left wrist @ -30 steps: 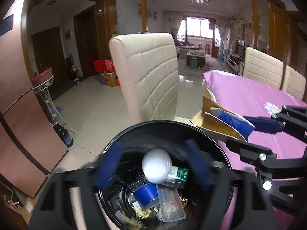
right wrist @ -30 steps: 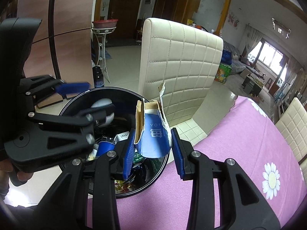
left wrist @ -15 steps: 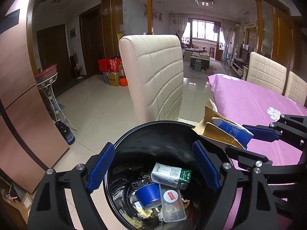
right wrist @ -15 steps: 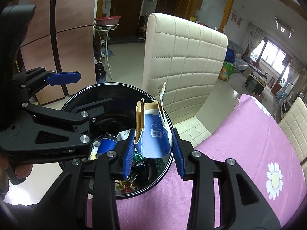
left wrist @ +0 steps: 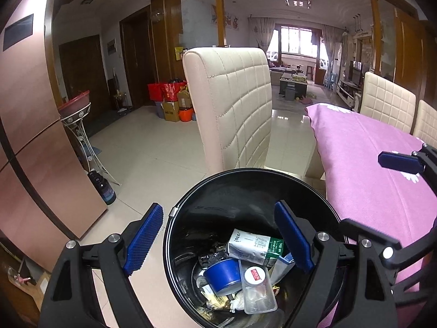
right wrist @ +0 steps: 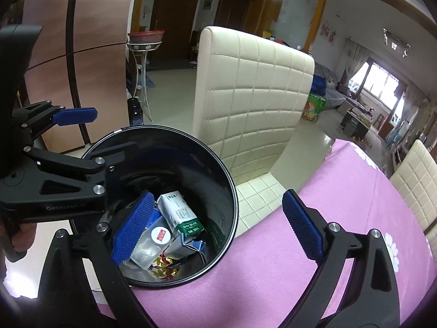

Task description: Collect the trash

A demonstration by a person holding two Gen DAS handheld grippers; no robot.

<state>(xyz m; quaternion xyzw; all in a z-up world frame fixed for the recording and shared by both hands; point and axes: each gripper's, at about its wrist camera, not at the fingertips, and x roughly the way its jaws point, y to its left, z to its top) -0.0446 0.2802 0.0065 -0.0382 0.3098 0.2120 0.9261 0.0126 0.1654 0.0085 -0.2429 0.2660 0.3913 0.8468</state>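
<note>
Right wrist view, right gripper [right wrist: 215, 224] just sprung wide, empty, torn carton [right wrist: 191, 246] in bin [right wrist: 229, 191], left gripper [left wrist: 218, 237] wide, empty

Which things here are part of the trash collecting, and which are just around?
Job: black bin, milk carton, blue cup, clear plastic box, left gripper, right gripper.
Around: cream chair, purple tablecloth, dark bottle.

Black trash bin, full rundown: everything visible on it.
The black trash bin is round, glossy, apparently plastic, upright on the tiled floor, open-topped, beside the purple-clothed table and in front of a cream chair. A small metal clip sits on its rim. Inside lie a white-and-green milk carton, a blue cup, a clear lidded container, a crumpled blue-and-white carton and wrappers. Both open hand-held grippers hover above it.
</note>
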